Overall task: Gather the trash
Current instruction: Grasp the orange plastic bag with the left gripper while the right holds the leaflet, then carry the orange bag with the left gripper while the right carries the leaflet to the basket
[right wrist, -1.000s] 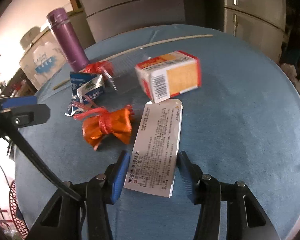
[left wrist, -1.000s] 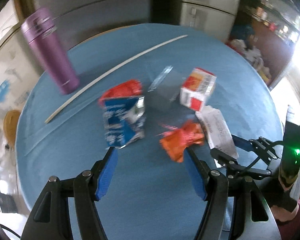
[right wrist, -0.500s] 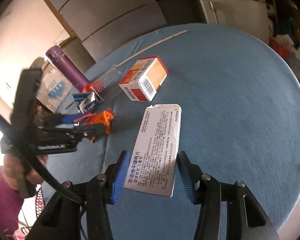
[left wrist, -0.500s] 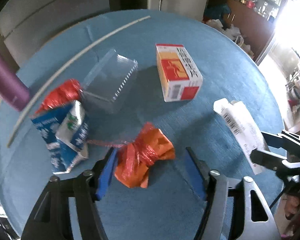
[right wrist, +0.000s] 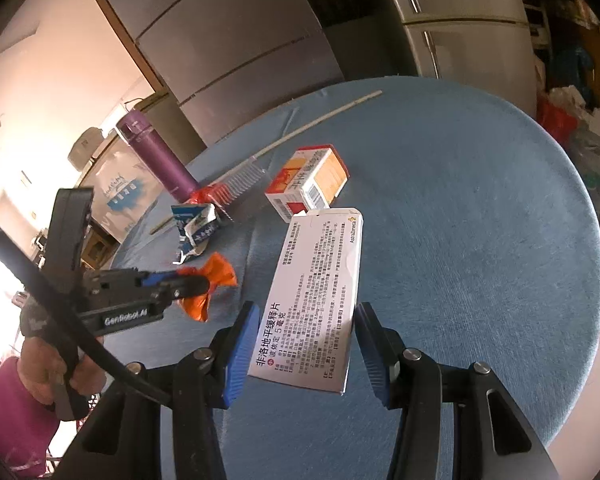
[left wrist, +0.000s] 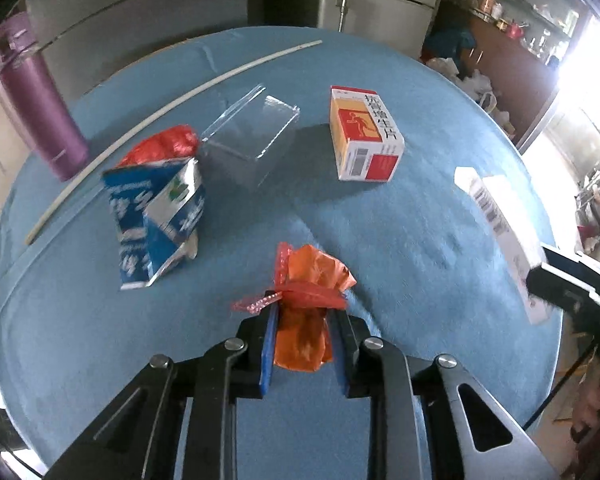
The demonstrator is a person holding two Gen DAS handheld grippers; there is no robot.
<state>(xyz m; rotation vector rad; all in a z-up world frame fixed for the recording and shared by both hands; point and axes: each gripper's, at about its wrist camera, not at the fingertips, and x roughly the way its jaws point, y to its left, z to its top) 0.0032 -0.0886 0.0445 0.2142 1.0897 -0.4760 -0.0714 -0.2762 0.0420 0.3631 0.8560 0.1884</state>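
My left gripper is shut on an orange plastic wrapper, near the front of the round blue table; the wrapper shows in the right wrist view, held just above the cloth. My right gripper is open, with a flat white medicine box lying between its fingers, untouched by the pads. A blue milk carton, a red wrapper, a clear plastic box and an orange-and-red carton lie on the table.
A purple flask stands at the table's far left. A long white stick lies across the back. Grey cabinets and a fridge stand behind. Bags lie on the floor at the right.
My left gripper moved forward over the orange wrapper and shut on it. My right gripper stayed open around the white box and tilted up slightly.
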